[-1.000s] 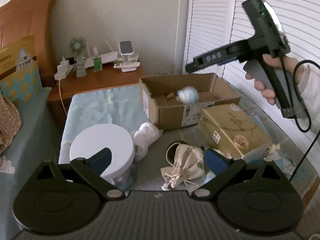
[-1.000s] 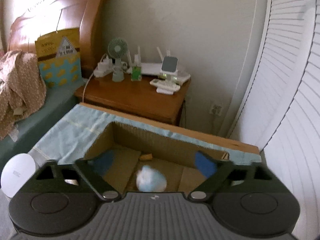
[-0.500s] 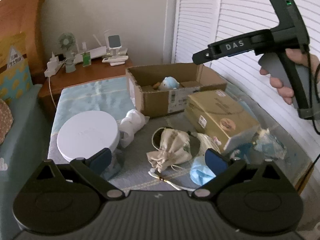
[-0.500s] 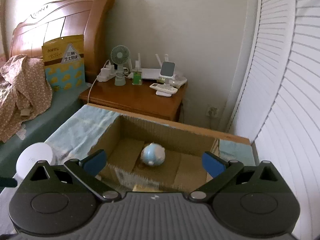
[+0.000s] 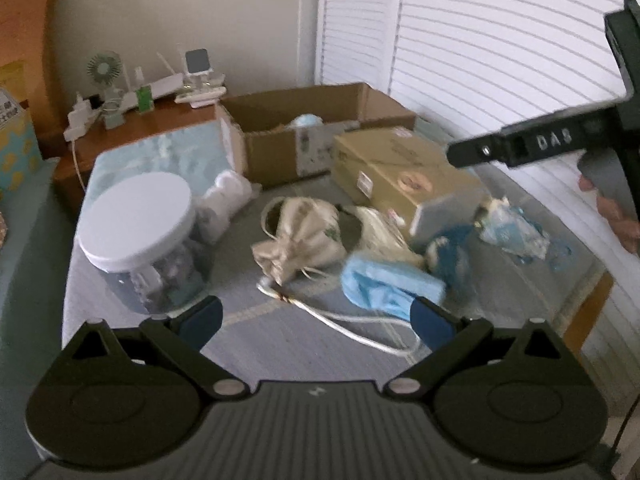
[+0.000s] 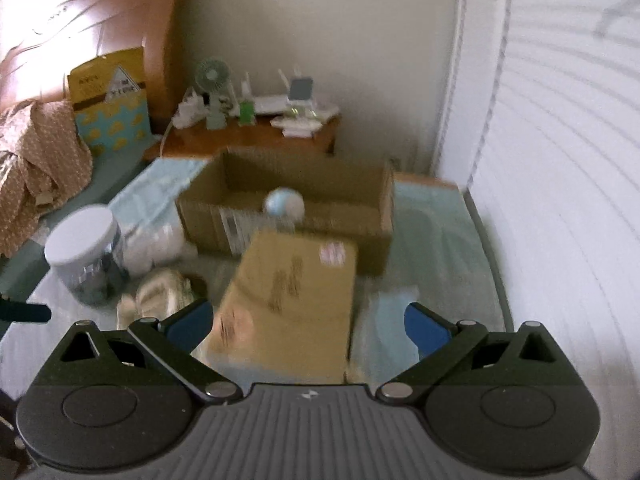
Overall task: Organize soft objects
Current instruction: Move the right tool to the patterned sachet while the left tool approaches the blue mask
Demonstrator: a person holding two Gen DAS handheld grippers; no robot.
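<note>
Left gripper (image 5: 316,318): we hold it spread wide, nothing between its fingers.
Right gripper (image 6: 308,324): ours too, wide and empty.
Blue plush (image 6: 285,201): inside the cardboard box (image 6: 320,184), ahead of our right gripper.
Beige pouch (image 5: 300,234): just ahead of our left gripper.
Blue cloth (image 5: 390,286): near its right finger.

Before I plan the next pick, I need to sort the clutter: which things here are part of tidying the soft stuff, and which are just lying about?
Job: open cardboard box; blue plush toy inside it; beige drawstring pouch; blue face mask; white soft toy.

Lying about: white-lidded jar; closed tan carton; small fan; white cord.
</note>
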